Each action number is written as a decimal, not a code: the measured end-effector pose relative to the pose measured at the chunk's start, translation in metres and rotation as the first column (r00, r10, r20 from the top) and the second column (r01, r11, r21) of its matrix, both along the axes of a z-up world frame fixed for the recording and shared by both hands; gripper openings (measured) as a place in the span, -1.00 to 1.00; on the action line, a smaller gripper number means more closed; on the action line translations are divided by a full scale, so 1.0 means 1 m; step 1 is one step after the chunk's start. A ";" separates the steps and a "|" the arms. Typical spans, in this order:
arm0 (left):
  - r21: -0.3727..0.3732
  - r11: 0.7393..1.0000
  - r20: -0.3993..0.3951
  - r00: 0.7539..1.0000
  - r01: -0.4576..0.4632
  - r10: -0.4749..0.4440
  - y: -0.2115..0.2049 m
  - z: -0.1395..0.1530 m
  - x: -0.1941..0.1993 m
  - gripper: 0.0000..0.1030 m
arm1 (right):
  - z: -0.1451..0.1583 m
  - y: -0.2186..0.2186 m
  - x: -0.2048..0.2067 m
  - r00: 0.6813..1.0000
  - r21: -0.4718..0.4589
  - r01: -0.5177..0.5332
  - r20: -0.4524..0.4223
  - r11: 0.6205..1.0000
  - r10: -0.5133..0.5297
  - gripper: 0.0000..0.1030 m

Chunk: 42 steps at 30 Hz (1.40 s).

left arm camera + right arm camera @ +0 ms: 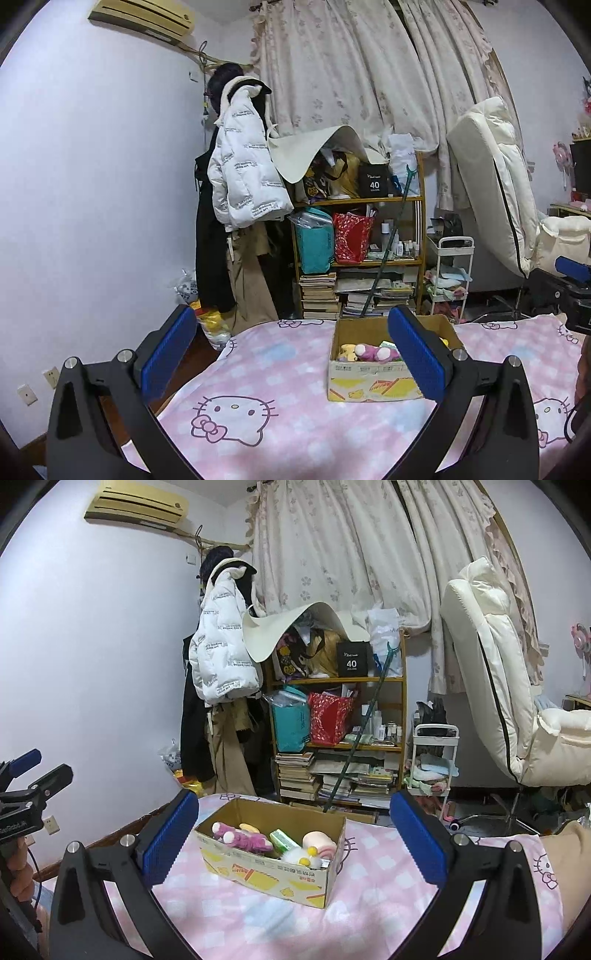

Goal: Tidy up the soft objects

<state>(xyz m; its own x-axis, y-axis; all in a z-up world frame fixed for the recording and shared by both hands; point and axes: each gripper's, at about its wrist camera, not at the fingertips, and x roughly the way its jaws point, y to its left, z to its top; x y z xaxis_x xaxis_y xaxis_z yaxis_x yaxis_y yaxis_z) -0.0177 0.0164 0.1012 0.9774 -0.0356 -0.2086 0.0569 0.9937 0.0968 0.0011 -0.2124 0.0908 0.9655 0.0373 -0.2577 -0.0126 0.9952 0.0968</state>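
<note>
Box: cardboard box point(273, 864) open at the top, standing on the bed point(229, 915) with its pink cat-print cover; also in the left wrist view point(369, 380)
Box contents: purple plush toy point(243, 840) at the left end, yellow plush point(248, 827) just behind it, green packet point(283, 840) in the middle, pink-and-cream plush point(320, 842) at the right end, white fluffy toy with yellow dots point(300, 856) against the front wall
Left claw point(295, 354): spread wide, nothing between its blue pads, hovering above the bed with the box near its right finger
Right claw point(295, 840): spread wide, holding nothing, the box lying between its fingers further ahead
View difference: right wrist view looks down into the box and shows all five items; left wrist view shows only the purple plush toy point(373, 352) and a yellow-pink plush point(347, 352) over the near wall, the right end being hidden behind a finger
View difference 2: left claw appears at the left edge of the right wrist view point(33, 771)
Box axis: long axis runs left to right in the left wrist view; in the right wrist view it runs from far left to near right
Purple toy axis: lies on its side along the box's long axis, white-tipped feet toward the left end
Background: bookshelf point(340, 738) against the far wall
</note>
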 end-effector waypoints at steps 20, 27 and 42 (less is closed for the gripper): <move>0.002 1.000 -0.080 0.997 -0.007 0.007 0.007 -0.055 0.013 0.98 | -0.041 -0.010 -0.008 1.000 -0.007 -0.001 -0.017 1.000 0.001 1.00; 0.021 1.000 -0.105 0.994 -0.012 0.014 0.005 -0.068 0.015 0.98 | -0.047 -0.010 -0.006 0.999 -0.007 0.007 -0.042 1.000 -0.008 1.00; 0.044 0.999 -0.132 0.991 0.005 0.001 -0.007 -0.074 0.018 0.98 | -0.054 -0.012 -0.003 0.998 0.011 0.026 -0.064 1.000 -0.026 1.00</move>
